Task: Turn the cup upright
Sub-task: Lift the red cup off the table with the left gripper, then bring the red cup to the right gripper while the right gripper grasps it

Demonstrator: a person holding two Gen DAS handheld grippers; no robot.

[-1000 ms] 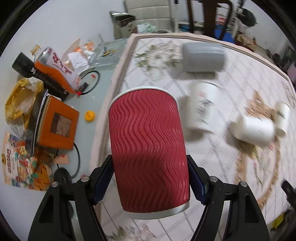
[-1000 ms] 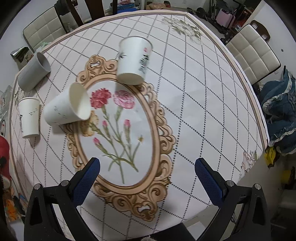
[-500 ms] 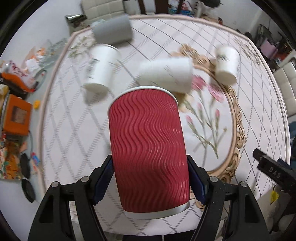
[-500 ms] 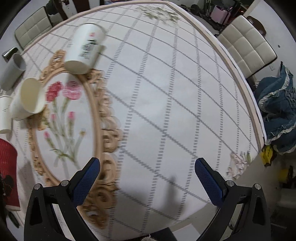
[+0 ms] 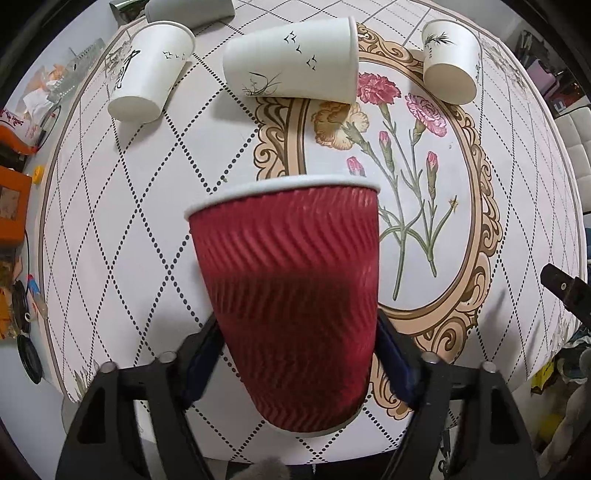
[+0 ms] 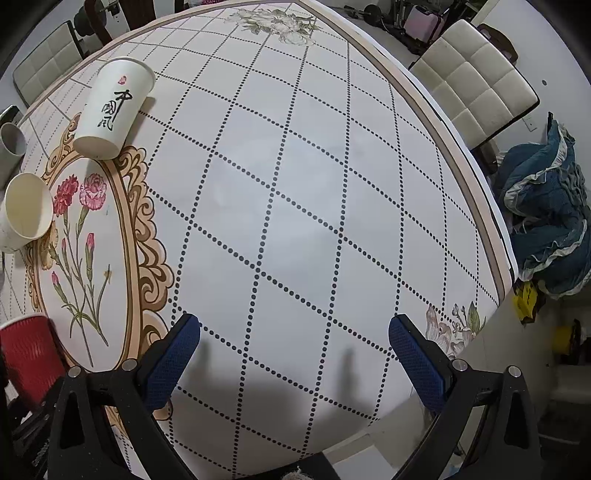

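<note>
A red ribbed paper cup [image 5: 291,295] with a white rim stands between the fingers of my left gripper [image 5: 295,354], rim up and away from the camera, base near the table's front edge. The jaws are parted around the cup's lower half; whether the pads press it is unclear. The cup also shows at the lower left of the right wrist view [image 6: 26,354]. My right gripper [image 6: 293,350] is open and empty above the bare checked cloth.
Three white paper cups [image 5: 151,70] [image 5: 295,62] [image 5: 448,61] lie on their sides at the far part of the table, with a grey cup [image 5: 188,9] behind them. Clutter lies off the table's left [image 5: 11,199]. A white chair [image 6: 472,85] and blue clothes [image 6: 546,229] are to the right.
The left gripper swung with the red cup from the table's left edge toward the middle and lowered it; its jaws have spread a little. The right gripper turned right, away from the cups.
</note>
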